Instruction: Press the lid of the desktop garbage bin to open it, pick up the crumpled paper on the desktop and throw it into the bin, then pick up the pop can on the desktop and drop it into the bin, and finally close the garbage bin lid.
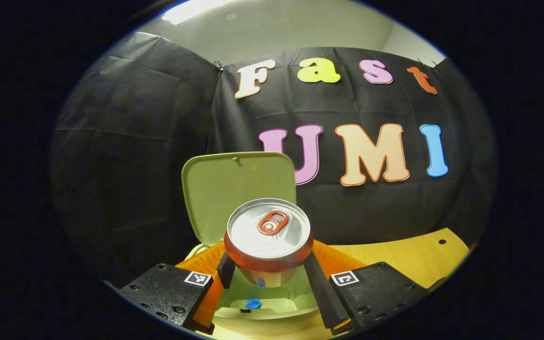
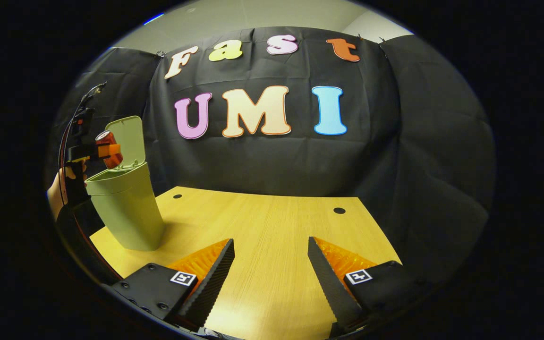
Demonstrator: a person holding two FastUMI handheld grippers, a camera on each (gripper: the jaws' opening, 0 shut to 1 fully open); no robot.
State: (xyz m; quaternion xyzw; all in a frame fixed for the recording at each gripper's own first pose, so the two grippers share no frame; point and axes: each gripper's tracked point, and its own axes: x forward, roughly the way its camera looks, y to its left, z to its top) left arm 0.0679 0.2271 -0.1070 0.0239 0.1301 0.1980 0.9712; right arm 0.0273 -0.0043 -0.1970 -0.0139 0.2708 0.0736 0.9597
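Between the fingers of the left gripper (image 1: 268,271), the pop can (image 1: 268,238) is pinched on both sides, upright with its pull-tab top showing, directly above the open mouth of the garbage bin (image 1: 262,311). Something small and blue (image 1: 253,303) lies inside. Behind the can the bin's lid (image 1: 234,189) stands raised. Over the wooden desktop (image 2: 272,226), the right gripper (image 2: 271,269) hovers with fingers spread, holding nothing; the bin stands far off, with a hand (image 2: 57,191) beside it.

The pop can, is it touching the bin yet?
Apart. In the right gripper view the pop can, held by the left gripper, hangs above the bin's open rim with a gap beneath it, in front of the raised lid.
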